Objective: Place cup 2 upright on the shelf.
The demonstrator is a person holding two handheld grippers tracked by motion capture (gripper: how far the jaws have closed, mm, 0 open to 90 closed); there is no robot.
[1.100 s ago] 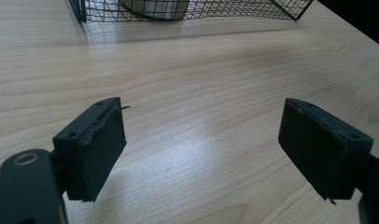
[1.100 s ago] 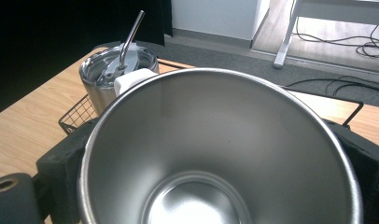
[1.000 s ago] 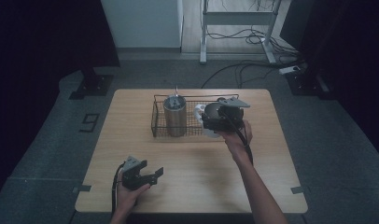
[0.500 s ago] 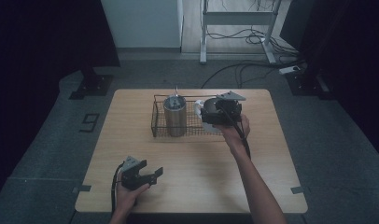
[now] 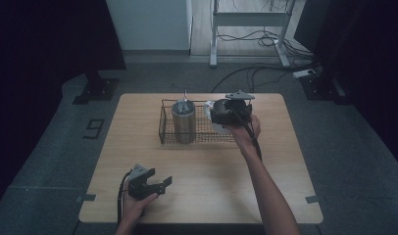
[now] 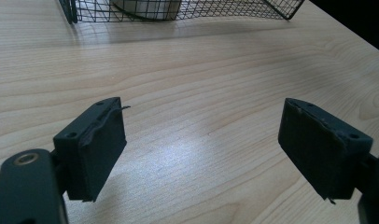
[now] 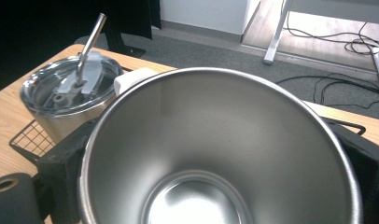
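Observation:
My right gripper is shut on an open steel cup, black jaws against both sides of its rim. It holds the cup over the right end of a black wire basket. A lidded steel tumbler with a metal straw stands upright in the basket's left half, and the right gripper view has that tumbler just left of the cup. A white object peeks out behind the cup's rim. My left gripper rests low near the table's front edge, jaws wide open over bare wood.
The wooden table has bare surface between the basket and the left gripper. Around it lies grey floor, with cables and a metal stand's legs at the back. The basket's near wall runs along the top of the left gripper view.
The right hand has carried the cup a little farther from the person, over the basket's right end. The left gripper has stayed put, still open.

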